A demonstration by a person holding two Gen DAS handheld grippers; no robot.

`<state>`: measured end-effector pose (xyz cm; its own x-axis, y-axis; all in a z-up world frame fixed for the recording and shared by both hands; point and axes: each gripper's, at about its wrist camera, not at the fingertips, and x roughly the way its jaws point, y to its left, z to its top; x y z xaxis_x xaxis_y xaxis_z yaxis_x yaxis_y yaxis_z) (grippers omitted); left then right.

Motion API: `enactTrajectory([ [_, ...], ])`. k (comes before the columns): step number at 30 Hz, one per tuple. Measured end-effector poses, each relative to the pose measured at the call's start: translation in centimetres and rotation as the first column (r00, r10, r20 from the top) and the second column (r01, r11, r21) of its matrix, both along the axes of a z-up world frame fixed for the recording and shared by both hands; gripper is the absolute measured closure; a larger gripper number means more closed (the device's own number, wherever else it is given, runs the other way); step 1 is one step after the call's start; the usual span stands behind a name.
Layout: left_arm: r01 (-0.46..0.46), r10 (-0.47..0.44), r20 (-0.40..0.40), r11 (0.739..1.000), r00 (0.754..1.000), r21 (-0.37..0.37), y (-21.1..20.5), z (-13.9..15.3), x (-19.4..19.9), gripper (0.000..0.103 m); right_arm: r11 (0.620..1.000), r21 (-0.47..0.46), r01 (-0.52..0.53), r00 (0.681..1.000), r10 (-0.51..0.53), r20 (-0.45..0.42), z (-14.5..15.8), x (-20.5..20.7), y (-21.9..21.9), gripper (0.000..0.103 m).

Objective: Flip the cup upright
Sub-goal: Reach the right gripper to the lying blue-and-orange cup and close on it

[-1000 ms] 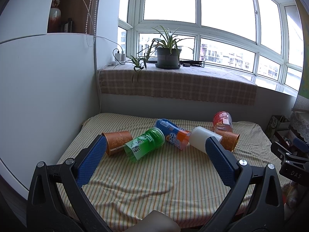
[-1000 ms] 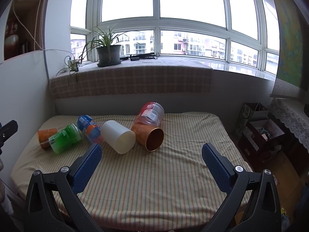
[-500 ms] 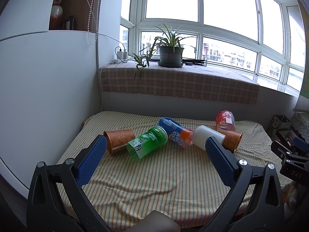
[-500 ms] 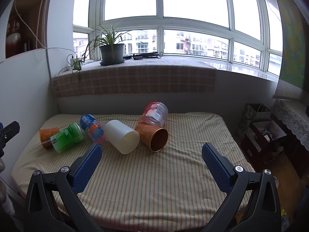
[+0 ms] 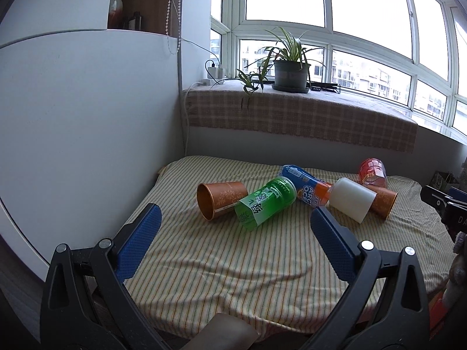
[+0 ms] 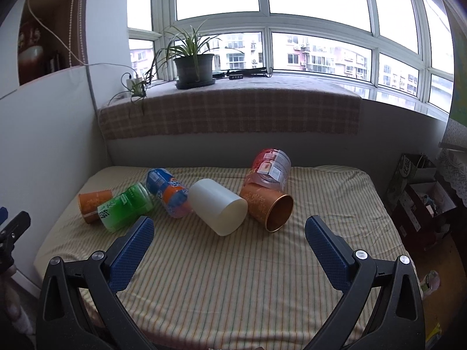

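Window bay behind the bed.
A potted spider plant (image 6: 194, 68) stands on the checked sill cloth (image 6: 230, 113); a charger (image 5: 215, 73) is plugged in beside it; striped sheet (image 6: 233, 277) covers the bed.

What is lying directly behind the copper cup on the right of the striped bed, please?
A clear, red-labelled container lies on its side directly behind the copper cup, seemingly against it. The cup hides the container's lower edge, so whether they truly touch cannot be told. The white cup lies beside them.

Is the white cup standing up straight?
No, the white cup lies on its side on the striped cloth, between the blue-and-orange bottle and a copper cup.
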<state>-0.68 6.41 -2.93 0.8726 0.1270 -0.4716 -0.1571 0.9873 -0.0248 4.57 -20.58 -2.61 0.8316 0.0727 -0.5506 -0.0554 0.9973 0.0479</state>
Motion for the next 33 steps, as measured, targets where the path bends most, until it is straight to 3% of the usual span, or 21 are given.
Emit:
enactTrajectory([
  [8,-0.044,0.043,-0.06,0.999,0.997,-0.016,3.3,-2.0,-0.6,0.0,0.992,-0.053,-0.114,0.993,0.112,-0.05,-0.7,4.8,2.9,0.001],
  [14,-0.043,0.036,-0.092,0.997,0.995,-0.067,4.5,-3.0,-0.4,0.0,0.961,-0.103,-0.255,0.96,0.239,-0.145,-1.4,10.3,5.6,0.001],
  [22,-0.018,0.007,-0.123,0.996,0.992,-0.088,4.5,-3.8,0.0,0.0,0.875,-0.113,-0.47,0.848,0.413,-0.332,-3.5,17.3,9.7,0.001],
  [27,-0.004,-0.01,-0.137,0.994,0.99,-0.107,4.6,-4.2,0.4,0.0,0.821,-0.134,-0.555,0.773,0.45,-0.447,-5.5,20.5,11.9,0.002],
  [30,-0.002,-0.015,-0.145,0.994,0.989,-0.113,4.8,-4.4,0.6,0.0,0.796,-0.142,-0.589,0.731,0.449,-0.514,-6.9,22.1,12.8,0.01],
  [33,-0.004,-0.016,-0.157,0.992,0.988,-0.122,5.0,-4.7,0.9,0.0,0.778,-0.15,-0.61,0.701,0.441,-0.56,-8.0,23.2,13.1,0.011],
])
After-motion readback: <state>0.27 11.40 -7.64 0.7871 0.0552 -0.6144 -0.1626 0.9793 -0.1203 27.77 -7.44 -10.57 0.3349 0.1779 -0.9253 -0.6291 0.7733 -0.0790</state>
